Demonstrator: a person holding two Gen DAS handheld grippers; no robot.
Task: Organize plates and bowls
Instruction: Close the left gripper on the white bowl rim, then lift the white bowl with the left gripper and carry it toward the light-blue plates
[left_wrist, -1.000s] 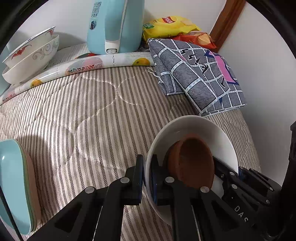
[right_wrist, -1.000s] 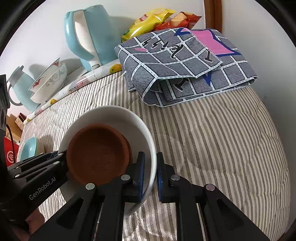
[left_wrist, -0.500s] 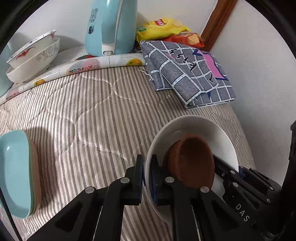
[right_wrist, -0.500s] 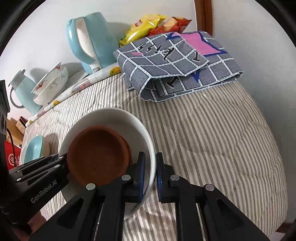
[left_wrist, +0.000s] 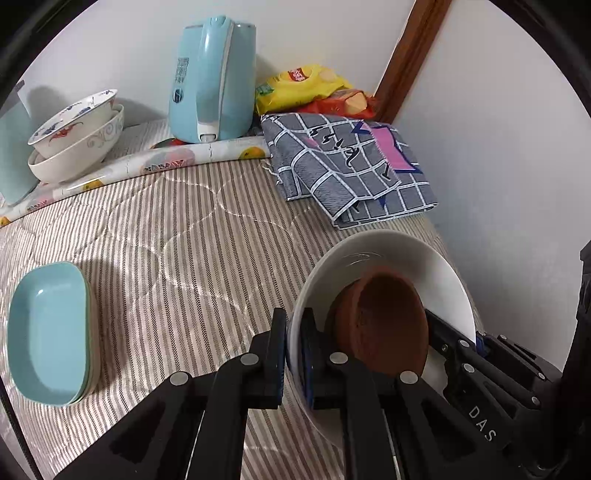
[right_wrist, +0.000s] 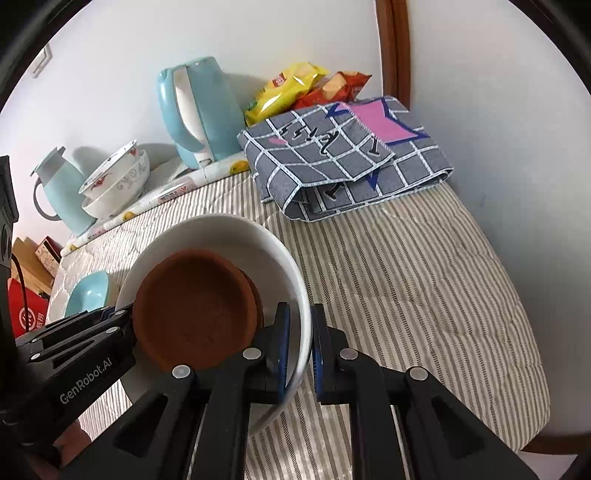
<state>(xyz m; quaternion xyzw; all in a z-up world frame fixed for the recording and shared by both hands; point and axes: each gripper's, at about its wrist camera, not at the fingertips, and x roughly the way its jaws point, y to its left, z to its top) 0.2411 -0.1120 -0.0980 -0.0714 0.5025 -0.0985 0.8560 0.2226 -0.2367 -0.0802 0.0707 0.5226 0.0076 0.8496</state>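
Since the earlier frame I had lifted both hands, so the striped quilted bed (left_wrist: 192, 236) sat farther below and more of it showed. My left gripper (left_wrist: 294, 350) was clamped on the near rim of the wide white ceramic bowl (left_wrist: 388, 251), and my right gripper (right_wrist: 297, 343) was clamped on the opposite rim, so the bowl hung between them above the bed's right side. Inside it lay a stack of shallow brown terracotta dishes (right_wrist: 195, 310), tilted against the bowl's wall. On the bed's left edge sat the stacked pale blue rectangular dishes (left_wrist: 46, 332). Two nested patterned white porcelain bowls (left_wrist: 77, 140) stood at the far end beside the light blue electric kettle (left_wrist: 210, 81), with a folded grey checked cloth (left_wrist: 351, 166) to the right.
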